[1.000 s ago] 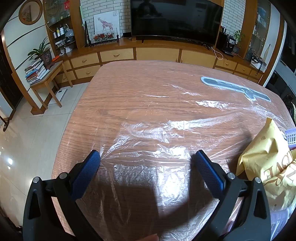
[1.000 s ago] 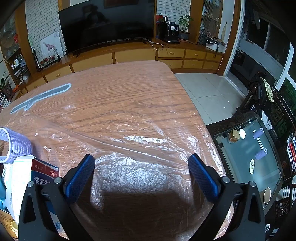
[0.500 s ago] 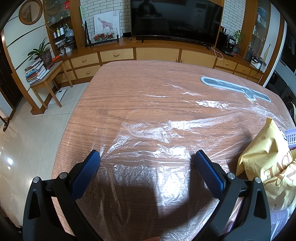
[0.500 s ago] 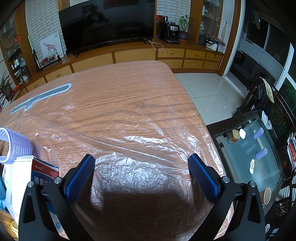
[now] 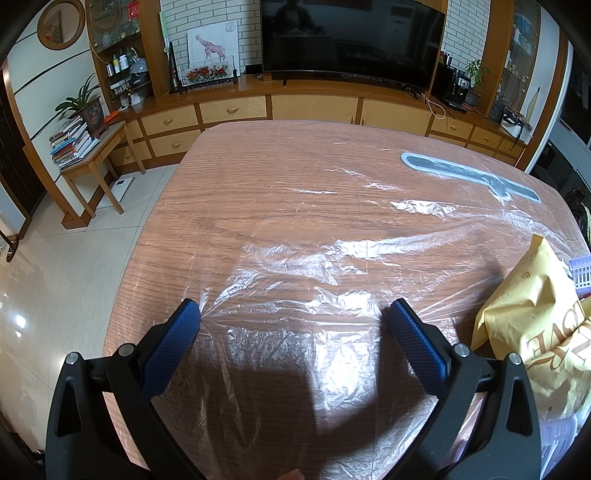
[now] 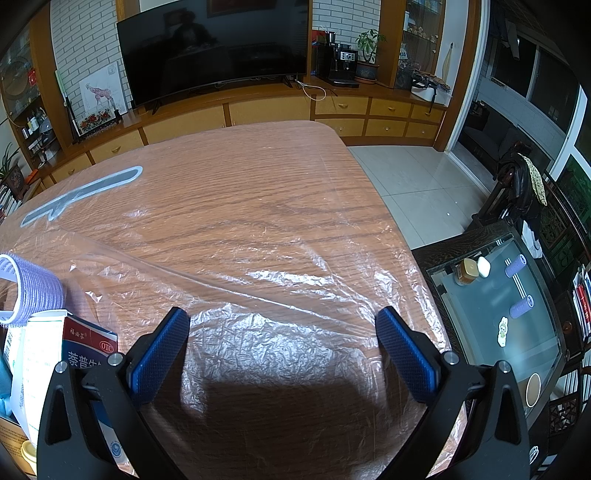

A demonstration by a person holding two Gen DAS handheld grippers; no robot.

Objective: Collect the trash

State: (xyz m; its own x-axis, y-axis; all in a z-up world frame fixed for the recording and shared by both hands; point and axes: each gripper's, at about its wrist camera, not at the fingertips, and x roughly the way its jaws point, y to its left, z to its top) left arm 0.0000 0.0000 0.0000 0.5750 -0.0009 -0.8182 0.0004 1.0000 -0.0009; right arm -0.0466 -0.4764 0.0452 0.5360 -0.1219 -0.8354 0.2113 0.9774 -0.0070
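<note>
A clear plastic bag (image 5: 295,295) lies spread flat over the wooden table (image 5: 258,177), with a grey strip (image 5: 469,175) at its far end. My left gripper (image 5: 293,315) hovers open over the bag's near edge, nothing between its blue pads. A yellow paper bag (image 5: 535,314) lies to its right, with a purple hair roller (image 5: 581,271) behind it. In the right wrist view my right gripper (image 6: 282,325) is open above the same plastic bag (image 6: 295,314). To its left sit a red and white medicine box (image 6: 74,347) and the purple hair roller (image 6: 33,288).
A long wooden cabinet (image 5: 314,107) with a dark TV (image 5: 351,35) runs behind the table. A small side table with books (image 5: 79,147) stands on the tiled floor at left. At right, a glass coffee table (image 6: 506,317) holds small items beside the table edge.
</note>
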